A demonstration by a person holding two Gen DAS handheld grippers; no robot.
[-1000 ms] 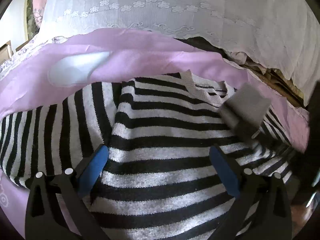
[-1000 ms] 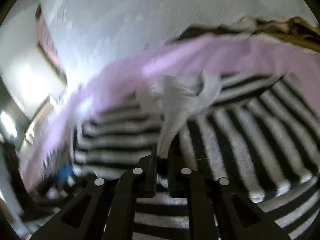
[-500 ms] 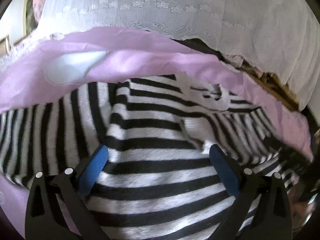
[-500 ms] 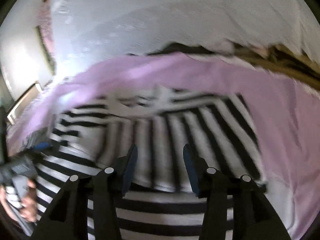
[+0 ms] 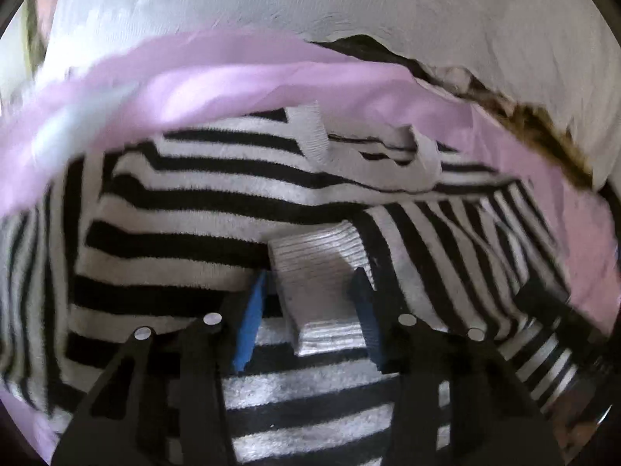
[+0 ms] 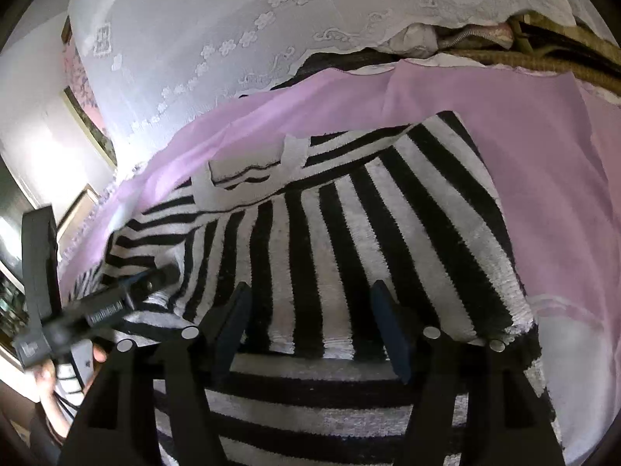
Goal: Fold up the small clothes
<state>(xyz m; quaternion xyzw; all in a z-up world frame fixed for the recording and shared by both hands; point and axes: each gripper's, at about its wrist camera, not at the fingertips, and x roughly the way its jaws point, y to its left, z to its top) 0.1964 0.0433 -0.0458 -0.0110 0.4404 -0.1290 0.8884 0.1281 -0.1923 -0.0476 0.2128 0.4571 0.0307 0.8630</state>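
A black-and-white striped sweater (image 5: 186, 209) lies spread on a pink sheet (image 5: 240, 77), filling the centre of both wrist views; its collar (image 5: 372, 155) sits toward the upper middle of the frame, with a white lace curtain (image 6: 233, 39) behind. The right sleeve appears already folded inward, its ribbed cuff (image 5: 322, 268) resting on the sweater body at centre frame. The left tongs (image 5: 310, 322) are closing with that cuff between the blue pads; firm contact cannot be confirmed. The right tongs (image 6: 316, 334) are opening, low in the frame above the folded sleeve, with nothing held. Judgement: the sleeve-folding step is in hand. The next move likely calls for securing the cuff and laying it flat and square across the body, without dragging the layer beneath.
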